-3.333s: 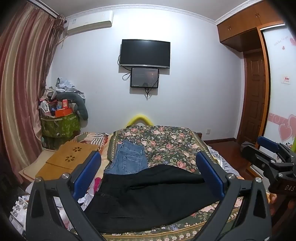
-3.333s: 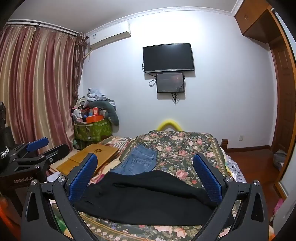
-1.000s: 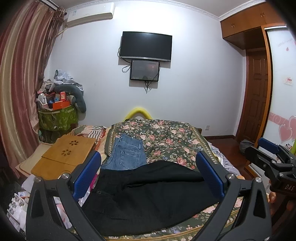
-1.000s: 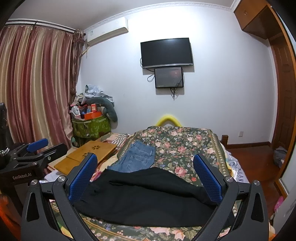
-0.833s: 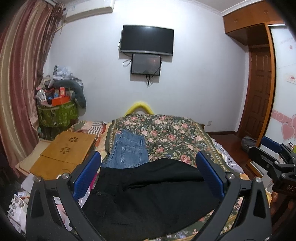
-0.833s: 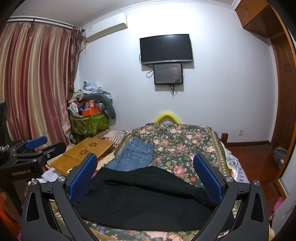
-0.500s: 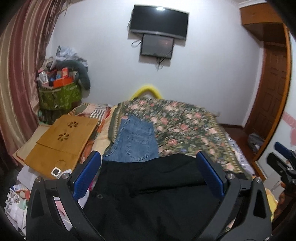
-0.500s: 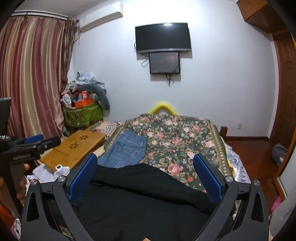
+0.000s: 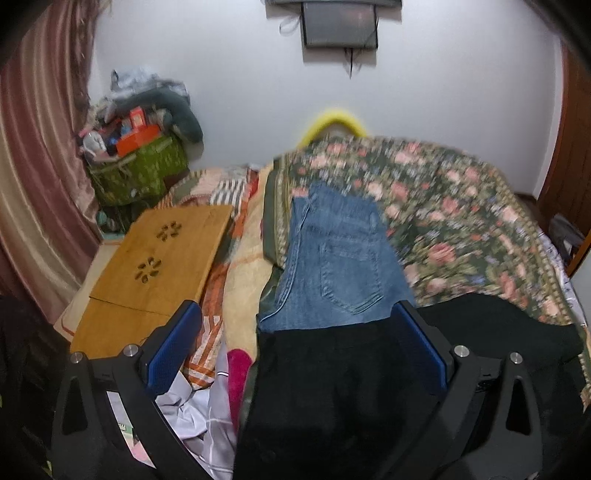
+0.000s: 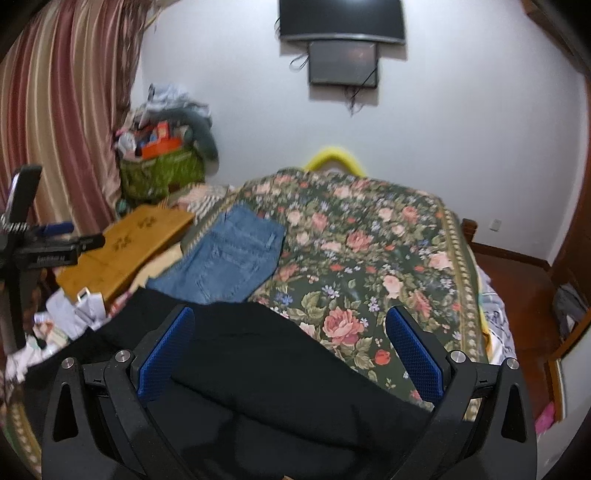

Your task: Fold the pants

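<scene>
Black pants (image 9: 332,387) were seen spread across the near end of a bed with a floral cover (image 10: 369,251), partly rumpled. Folded jeans (image 9: 336,258) lay just beyond them, the near edge touching or slightly overlapped by the black fabric. Left gripper (image 9: 295,350) was held wide open above the waist end of the pants, nothing between the blue pads (image 9: 170,350); contact with the fabric could not be told. Right gripper (image 10: 290,354) was likewise wide open and empty, over the leg end of the pants. Left view only: white and pink clothing (image 9: 207,398) bunched at the bed's left side, beside the pants, and a wooden lap desk (image 9: 159,266) seen nearly top-down. Right view only: the left gripper's body seen from the side at the frame's left edge, a TV (image 10: 341,18) above a smaller screen (image 10: 343,68) on the wall, striped curtains (image 10: 55,110), and bare floor right of the bed. Both views: a green bin (image 10: 162,177) piled with clutter in the corner. Both frames were motion-blurred.
</scene>
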`<action>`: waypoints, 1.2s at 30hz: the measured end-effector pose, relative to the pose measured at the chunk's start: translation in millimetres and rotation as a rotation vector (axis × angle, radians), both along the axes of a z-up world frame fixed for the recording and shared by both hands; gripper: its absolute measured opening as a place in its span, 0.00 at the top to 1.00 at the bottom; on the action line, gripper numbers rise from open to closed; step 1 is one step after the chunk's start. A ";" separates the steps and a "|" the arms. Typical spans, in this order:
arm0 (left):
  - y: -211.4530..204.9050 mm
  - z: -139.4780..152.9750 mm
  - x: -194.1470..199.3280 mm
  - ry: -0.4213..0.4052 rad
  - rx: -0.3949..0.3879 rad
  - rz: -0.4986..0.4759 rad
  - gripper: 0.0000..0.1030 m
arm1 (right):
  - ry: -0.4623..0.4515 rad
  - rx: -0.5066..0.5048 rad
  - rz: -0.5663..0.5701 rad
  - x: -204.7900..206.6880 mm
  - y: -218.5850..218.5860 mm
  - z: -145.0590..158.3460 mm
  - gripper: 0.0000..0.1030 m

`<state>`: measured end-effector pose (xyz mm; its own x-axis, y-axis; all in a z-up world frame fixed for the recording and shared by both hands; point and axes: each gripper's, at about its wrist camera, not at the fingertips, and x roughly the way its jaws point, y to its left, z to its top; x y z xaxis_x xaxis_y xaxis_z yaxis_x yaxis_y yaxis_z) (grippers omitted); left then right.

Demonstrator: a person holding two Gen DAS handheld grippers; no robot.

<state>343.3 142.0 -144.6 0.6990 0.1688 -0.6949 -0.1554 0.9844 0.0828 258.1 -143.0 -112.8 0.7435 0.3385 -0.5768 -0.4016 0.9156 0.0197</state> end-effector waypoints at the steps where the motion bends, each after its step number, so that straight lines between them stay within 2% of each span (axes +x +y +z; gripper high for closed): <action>1: 7.7 -8.6 11.7 0.033 -0.001 0.007 0.00 | 0.015 -0.017 0.014 6.9 2.7 -5.3 0.00; 5: 32.4 -43.7 44.6 0.144 -0.021 0.014 0.04 | 0.106 -0.048 0.062 40.6 10.5 -28.0 0.00; 7: 43.4 -63.3 55.5 0.211 -0.040 0.025 0.15 | 0.158 -0.053 0.073 58.1 11.2 -40.0 0.00; 11: 60.5 -107.0 67.5 0.336 -0.123 0.037 0.28 | 0.243 -0.079 0.109 81.0 17.0 -66.0 0.01; 12: 62.9 -116.0 68.4 0.364 -0.145 0.035 0.34 | 0.271 -0.088 0.118 87.1 18.0 -73.5 0.02; 14: 66.0 -133.1 69.9 0.415 -0.199 0.017 0.39 | 0.321 -0.097 0.132 96.9 19.7 -83.8 0.02; 16: 65.5 -146.4 70.7 0.447 -0.216 0.004 0.47 | 0.359 -0.101 0.144 104.4 22.1 -89.6 0.04; 19: 64.7 -161.5 72.8 0.485 -0.230 0.001 0.53 | 0.408 -0.126 0.173 111.8 28.4 -100.6 0.08; 23: 69.0 -171.7 73.5 0.479 -0.247 0.030 0.61 | 0.429 -0.139 0.204 115.5 38.1 -112.3 0.14; 28: 67.1 -164.9 68.1 0.444 -0.214 0.037 0.81 | 0.421 -0.119 0.191 119.6 40.1 -117.2 0.21; 29: 67.5 -163.3 66.9 0.440 -0.204 0.040 0.84 | 0.409 -0.119 0.189 118.4 39.3 -115.3 0.27; 30: 67.7 -160.6 65.5 0.433 -0.191 0.047 0.93 | 0.400 -0.120 0.184 118.2 38.7 -113.9 0.33; 31: 68.5 -157.9 63.4 0.424 -0.173 0.059 0.95 | 0.396 -0.119 0.175 118.0 37.9 -112.7 0.36; 34: 70.9 -149.5 57.6 0.397 -0.172 0.068 0.97 | 0.392 -0.105 0.160 116.2 34.1 -111.5 0.48; 36: 71.2 -142.7 53.5 0.374 -0.155 0.074 0.98 | 0.385 -0.104 0.152 115.8 30.2 -109.2 0.63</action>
